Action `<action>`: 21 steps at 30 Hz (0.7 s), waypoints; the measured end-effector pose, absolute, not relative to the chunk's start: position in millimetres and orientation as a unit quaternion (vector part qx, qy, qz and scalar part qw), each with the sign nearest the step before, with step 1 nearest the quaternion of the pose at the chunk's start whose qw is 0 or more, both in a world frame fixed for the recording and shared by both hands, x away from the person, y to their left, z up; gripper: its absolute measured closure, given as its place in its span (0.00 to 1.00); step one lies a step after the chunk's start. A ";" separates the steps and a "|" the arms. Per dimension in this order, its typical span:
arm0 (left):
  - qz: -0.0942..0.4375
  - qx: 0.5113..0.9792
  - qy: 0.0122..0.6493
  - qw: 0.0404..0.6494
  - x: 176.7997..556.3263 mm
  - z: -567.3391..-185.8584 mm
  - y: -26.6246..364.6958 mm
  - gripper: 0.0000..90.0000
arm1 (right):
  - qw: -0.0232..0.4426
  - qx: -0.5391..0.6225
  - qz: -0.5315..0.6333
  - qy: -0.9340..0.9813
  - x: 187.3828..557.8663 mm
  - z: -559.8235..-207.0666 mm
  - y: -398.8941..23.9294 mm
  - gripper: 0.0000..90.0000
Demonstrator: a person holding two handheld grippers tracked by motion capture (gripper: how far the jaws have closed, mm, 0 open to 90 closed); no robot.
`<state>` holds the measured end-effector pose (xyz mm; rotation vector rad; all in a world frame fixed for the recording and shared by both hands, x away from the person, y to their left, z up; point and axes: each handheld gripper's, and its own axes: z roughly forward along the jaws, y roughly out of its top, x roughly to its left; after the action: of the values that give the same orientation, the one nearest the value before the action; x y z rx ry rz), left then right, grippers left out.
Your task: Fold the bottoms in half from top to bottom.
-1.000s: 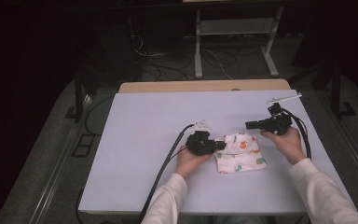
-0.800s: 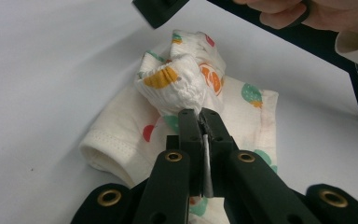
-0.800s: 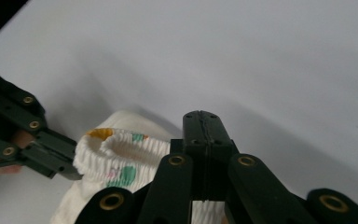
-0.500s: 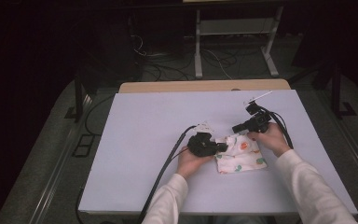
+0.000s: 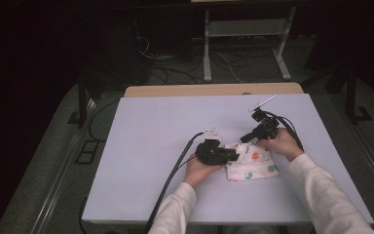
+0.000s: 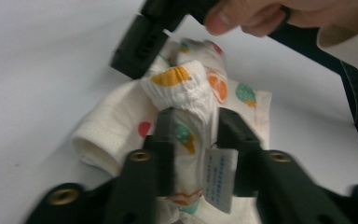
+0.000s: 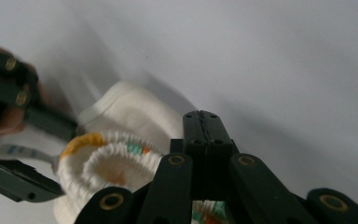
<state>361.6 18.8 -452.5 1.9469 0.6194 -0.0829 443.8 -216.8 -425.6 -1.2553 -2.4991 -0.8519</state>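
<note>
Covering most of the high view, the pale worktop carries a small white garment printed with orange and green shapes, lying right of centre toward the near edge. The left gripper rests at the garment's left edge; its jaws have just been opening, and in the left gripper view they stand a little apart with a bunched fold and a white label between them. The right gripper sits at the garment's far edge, jaws pressed together with the ribbed cuff just beside them.
</note>
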 end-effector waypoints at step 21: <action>-0.049 0.752 0.356 0.552 376.4 -450.9 43.7 0.25 | 0.105 -0.394 -0.336 -0.849 395.4 -410.9 -234.6 0.93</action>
<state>376.4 43.7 -450.9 1.7787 0.8423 -0.1170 395.4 -234.6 -410.9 -1.1624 -2.5011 -0.9909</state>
